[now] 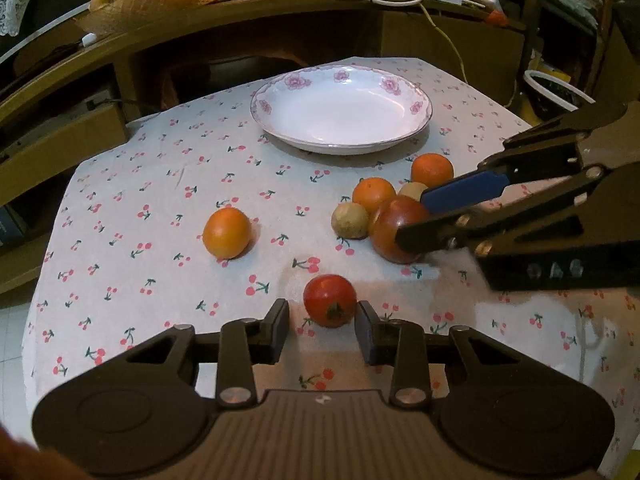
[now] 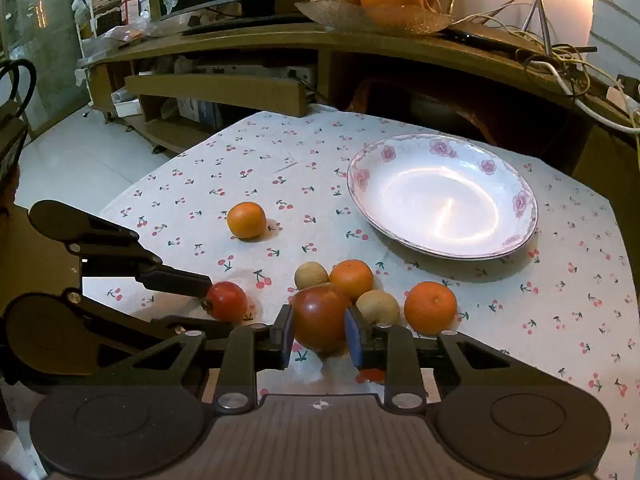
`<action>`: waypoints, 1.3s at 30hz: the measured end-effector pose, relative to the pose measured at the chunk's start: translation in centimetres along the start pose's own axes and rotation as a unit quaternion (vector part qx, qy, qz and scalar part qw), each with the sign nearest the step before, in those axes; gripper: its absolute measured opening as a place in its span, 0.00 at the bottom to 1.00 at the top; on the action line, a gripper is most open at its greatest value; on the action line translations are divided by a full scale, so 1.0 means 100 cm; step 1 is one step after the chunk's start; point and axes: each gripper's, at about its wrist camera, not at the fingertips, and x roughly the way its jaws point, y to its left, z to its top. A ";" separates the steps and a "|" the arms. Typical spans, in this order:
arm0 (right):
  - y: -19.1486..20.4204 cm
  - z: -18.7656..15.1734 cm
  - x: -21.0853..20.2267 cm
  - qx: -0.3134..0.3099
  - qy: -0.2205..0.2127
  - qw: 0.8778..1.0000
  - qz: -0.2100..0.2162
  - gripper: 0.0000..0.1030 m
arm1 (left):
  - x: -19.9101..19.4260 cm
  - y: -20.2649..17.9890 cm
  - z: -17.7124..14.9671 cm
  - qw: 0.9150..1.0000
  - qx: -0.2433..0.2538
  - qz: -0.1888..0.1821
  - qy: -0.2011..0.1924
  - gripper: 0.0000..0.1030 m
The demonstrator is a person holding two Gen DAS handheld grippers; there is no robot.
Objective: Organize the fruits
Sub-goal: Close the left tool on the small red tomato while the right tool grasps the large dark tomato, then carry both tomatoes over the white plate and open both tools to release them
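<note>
My left gripper is open, with a small red tomato between its fingertips on the cherry-print tablecloth; the right fingertip is close to it, the left apart. My right gripper is shut on a large dark red apple, also seen in the left wrist view. Around the apple lie two oranges and two small tan fruits. Another orange lies alone to the left. A white plate with pink flowers stands behind, holding nothing.
A wooden shelf unit runs behind the table, with a fruit bowl and tangled cables on top. The tablecloth's edges drop off at left and right. A white-tiled floor lies to the left.
</note>
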 end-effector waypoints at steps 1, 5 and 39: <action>0.001 0.000 0.001 0.001 0.001 1.000 -0.001 0.34 | 0.001 0.000 0.001 1.000 -0.002 0.000 0.000 0.40; 0.008 -0.001 0.007 -0.019 0.006 1.000 -0.015 0.43 | 0.006 -0.003 0.005 1.000 0.002 0.005 -0.002 0.40; 0.011 -0.006 0.008 -0.028 0.042 0.999 0.004 0.40 | 0.000 -0.012 -0.002 0.999 0.036 0.007 0.002 0.44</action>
